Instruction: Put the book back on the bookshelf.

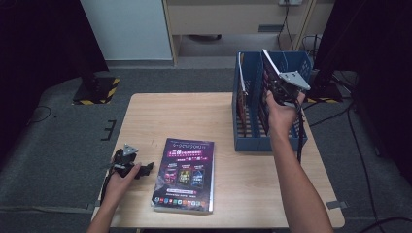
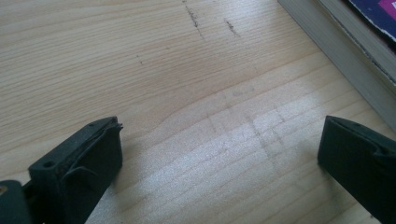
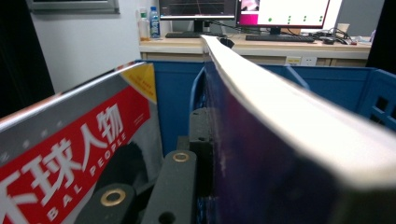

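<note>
Right gripper clamped on a purple magazine over the blue file rack; left gripper released on the table.

Near: the high view places the left gripper resting at the table's front left, just beside a stack of magazines; the left gripper view adds that its jaws stand wide apart over bare wood, the stack's page edges alongside. Far: the high view shows the held magazine tilted into the rack; the right gripper view reveals a red-covered magazine standing just beside it.
</note>
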{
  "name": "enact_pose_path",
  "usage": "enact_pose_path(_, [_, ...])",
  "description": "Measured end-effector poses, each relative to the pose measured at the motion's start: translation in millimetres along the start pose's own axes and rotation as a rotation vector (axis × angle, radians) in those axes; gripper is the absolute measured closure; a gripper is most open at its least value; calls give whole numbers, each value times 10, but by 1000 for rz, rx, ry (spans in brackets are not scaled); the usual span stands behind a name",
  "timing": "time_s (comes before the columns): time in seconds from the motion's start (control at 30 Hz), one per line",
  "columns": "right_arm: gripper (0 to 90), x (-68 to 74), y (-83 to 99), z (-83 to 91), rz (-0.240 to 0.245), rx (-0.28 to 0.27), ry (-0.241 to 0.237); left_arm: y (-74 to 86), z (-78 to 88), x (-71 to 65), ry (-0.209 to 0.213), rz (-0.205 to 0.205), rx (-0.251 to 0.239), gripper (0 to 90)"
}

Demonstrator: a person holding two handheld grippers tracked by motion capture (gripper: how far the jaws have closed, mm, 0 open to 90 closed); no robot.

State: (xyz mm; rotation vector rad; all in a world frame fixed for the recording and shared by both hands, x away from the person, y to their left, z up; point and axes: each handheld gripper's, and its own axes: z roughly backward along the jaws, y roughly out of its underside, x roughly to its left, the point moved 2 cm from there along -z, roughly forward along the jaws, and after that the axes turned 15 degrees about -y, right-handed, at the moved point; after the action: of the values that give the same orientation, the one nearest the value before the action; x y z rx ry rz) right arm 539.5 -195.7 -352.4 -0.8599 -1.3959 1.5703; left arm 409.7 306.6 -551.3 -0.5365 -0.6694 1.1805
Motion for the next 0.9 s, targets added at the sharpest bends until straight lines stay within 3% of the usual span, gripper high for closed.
enact_pose_path(0.47, [826, -46, 56, -127, -5, 3, 2, -1, 0, -3, -1, 3, 0, 0])
enact_pose_path(0.9, [826, -136, 159, -225, 13, 23, 36, -1, 0, -4, -1, 3, 0, 0])
